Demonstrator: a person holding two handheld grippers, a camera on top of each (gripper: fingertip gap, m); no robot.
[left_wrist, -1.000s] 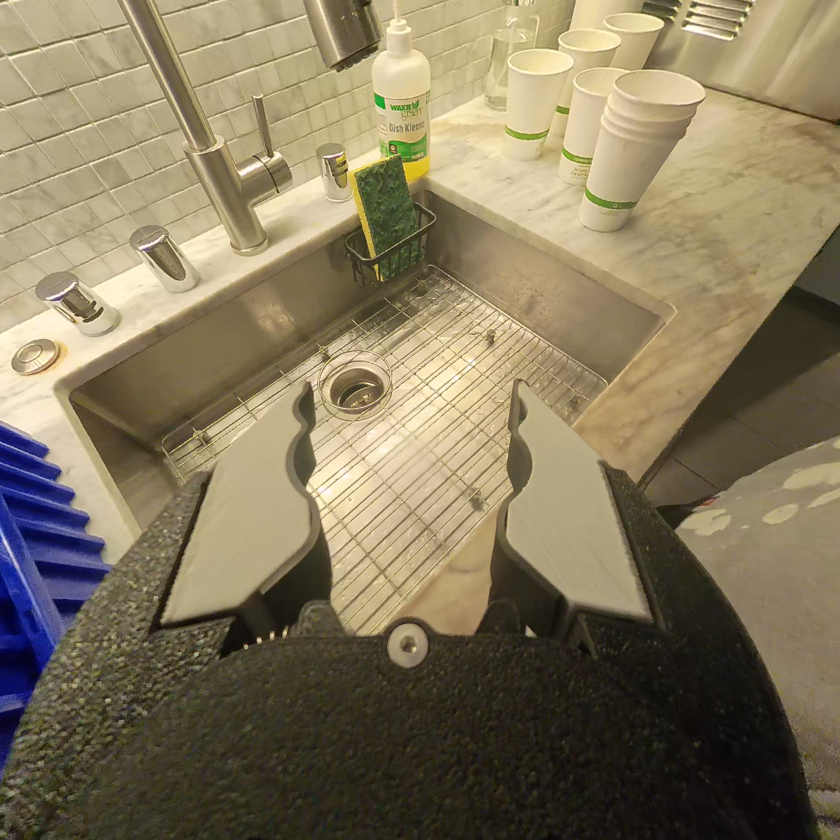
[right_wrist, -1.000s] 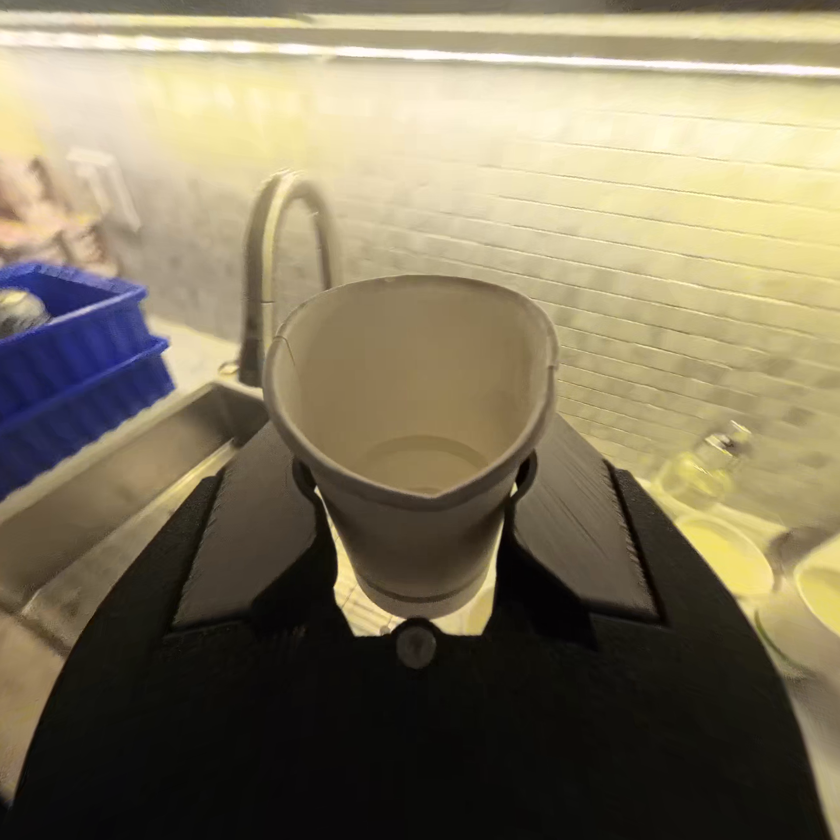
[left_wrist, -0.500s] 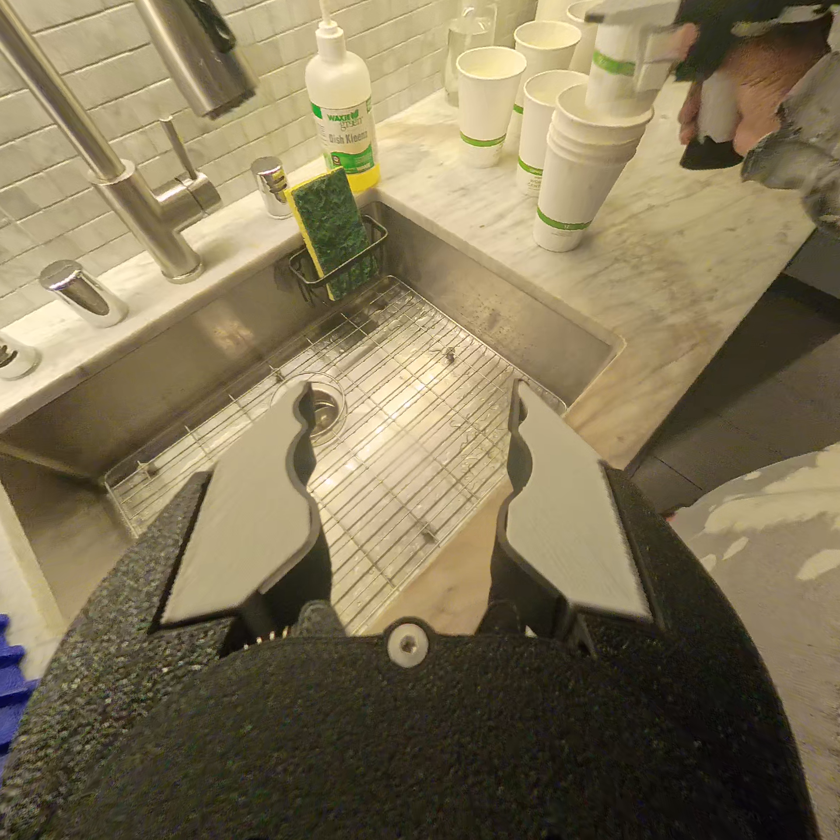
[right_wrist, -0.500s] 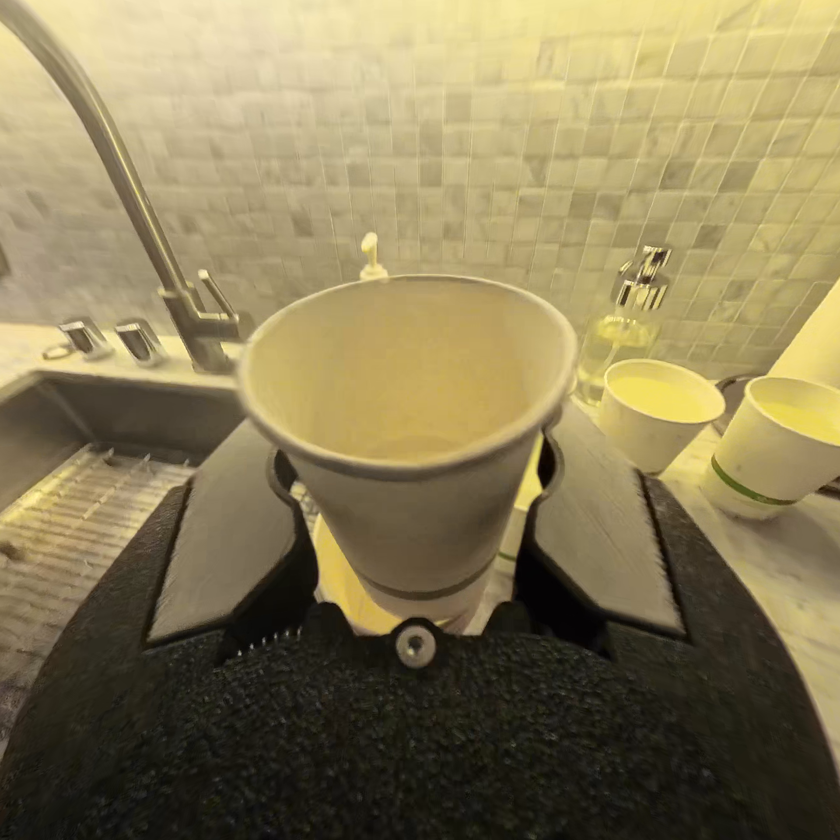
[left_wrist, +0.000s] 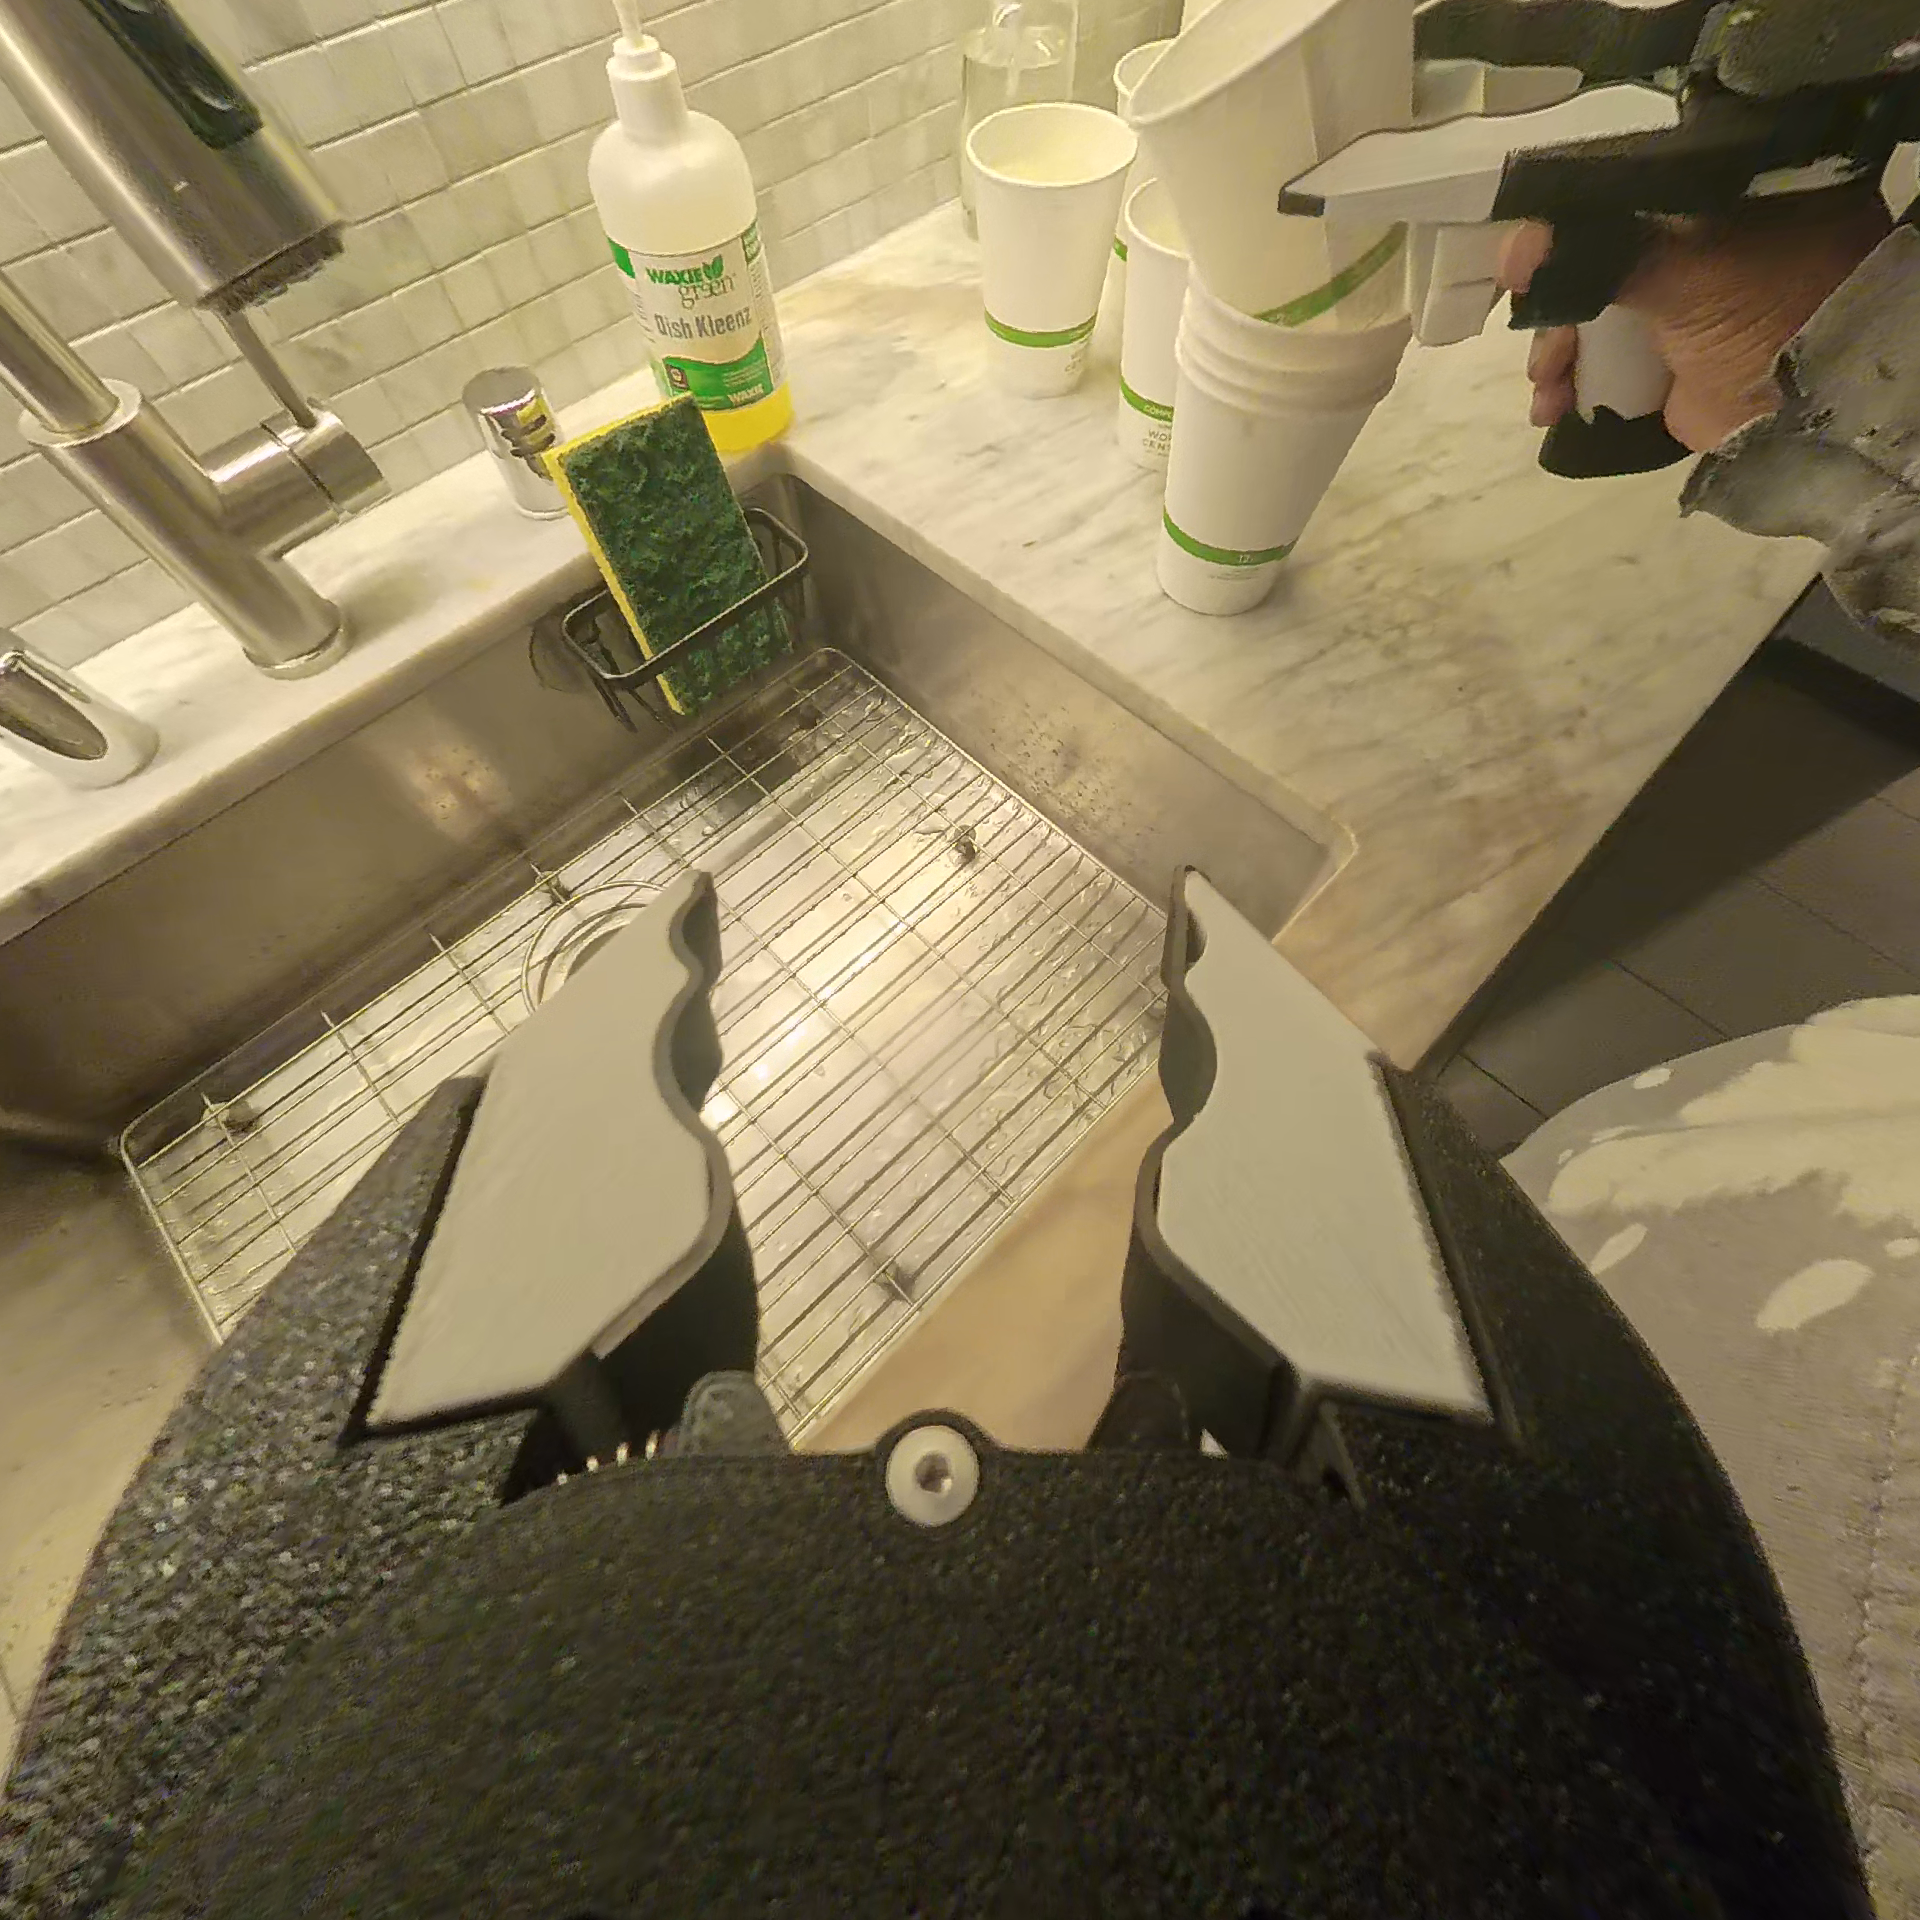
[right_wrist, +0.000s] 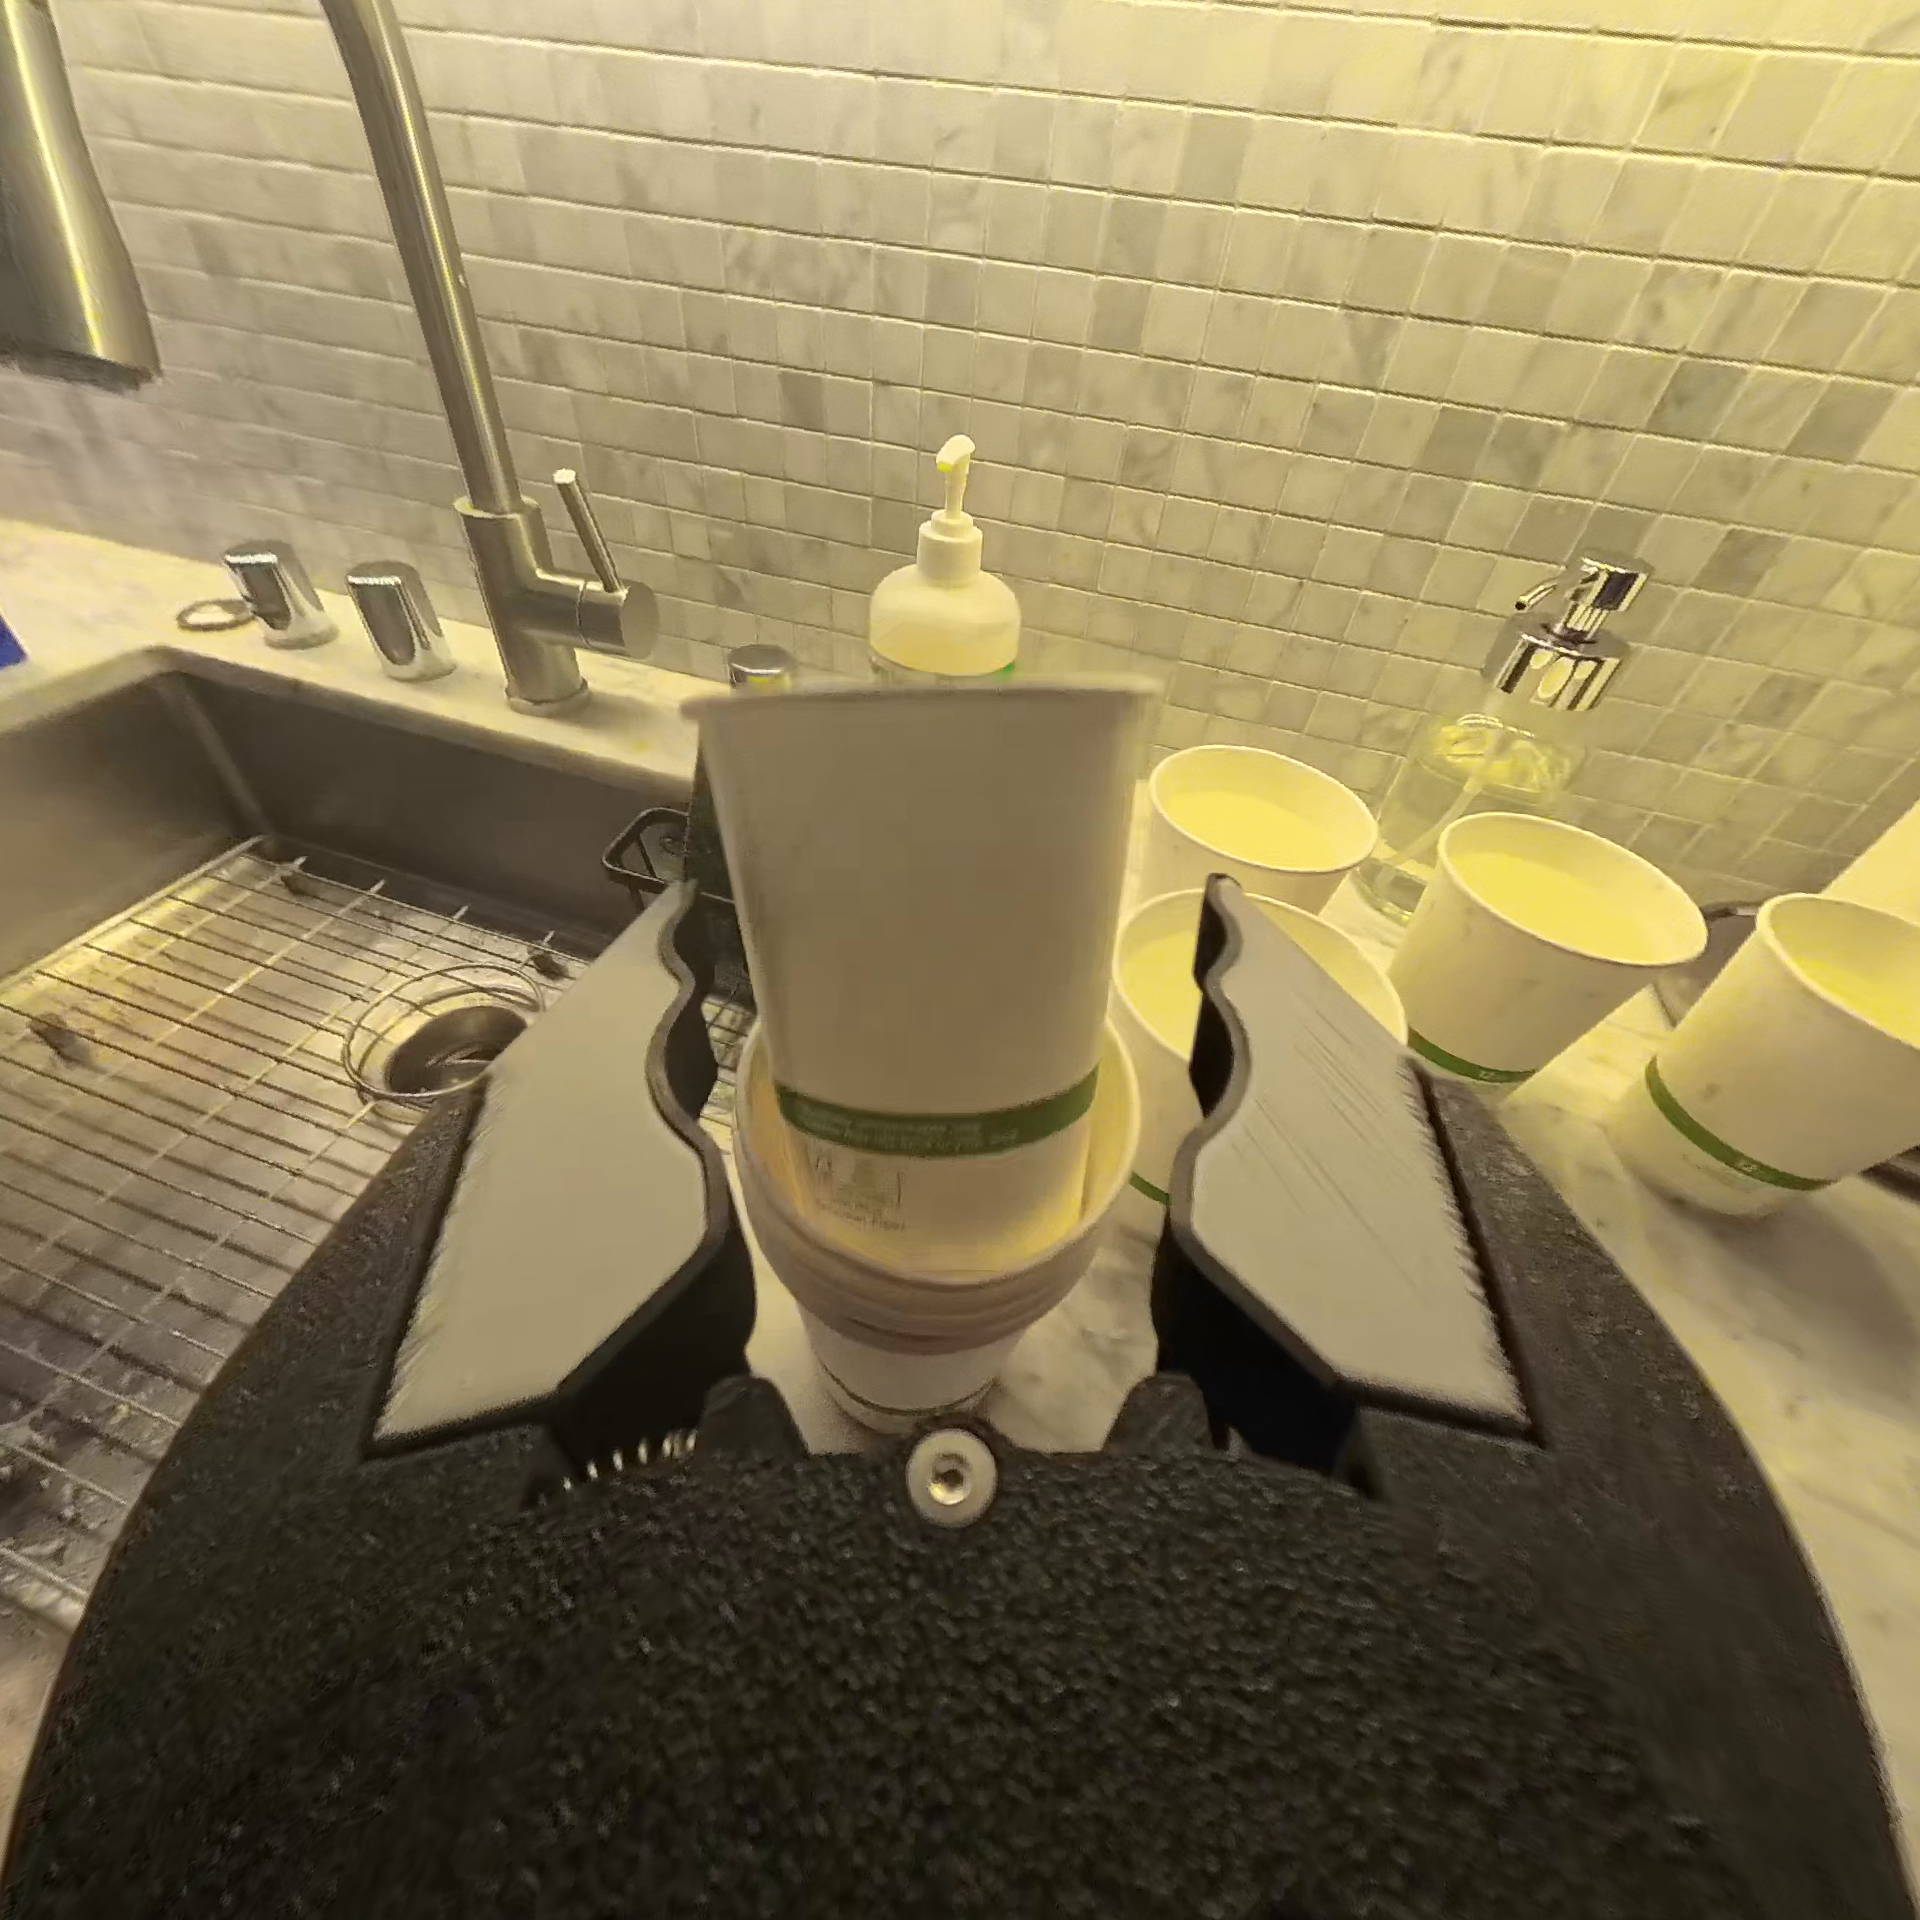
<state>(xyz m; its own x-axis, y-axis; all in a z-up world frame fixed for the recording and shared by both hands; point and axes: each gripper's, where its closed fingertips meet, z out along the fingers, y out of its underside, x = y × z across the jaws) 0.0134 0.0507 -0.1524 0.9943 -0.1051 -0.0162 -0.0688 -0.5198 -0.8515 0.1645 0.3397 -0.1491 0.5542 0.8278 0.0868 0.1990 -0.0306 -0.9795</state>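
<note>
Marble surface (right_wrist: 1714, 1455) right of the sink (left_wrist: 1091, 748) carries a cup stack (right_wrist: 914, 1320) where a paper cup (right_wrist: 914, 894) sits half-nested (leaning) between the right gripper's (right_wrist: 940, 997) spread fingers, while the left gripper (left_wrist: 940, 935), fingers spread and empty, hovers over the sink grid (left_wrist: 883, 987) at 8 o'clock.

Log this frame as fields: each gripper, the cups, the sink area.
left gripper: open, empty, above sink
right gripper: open, fingers either side of top cup, gaps showing
top cup: partly nested in stack, leaning
stack: upright on counter
loose cups: several, beyond stack
sponge: in caddy at sink's back corner
</note>
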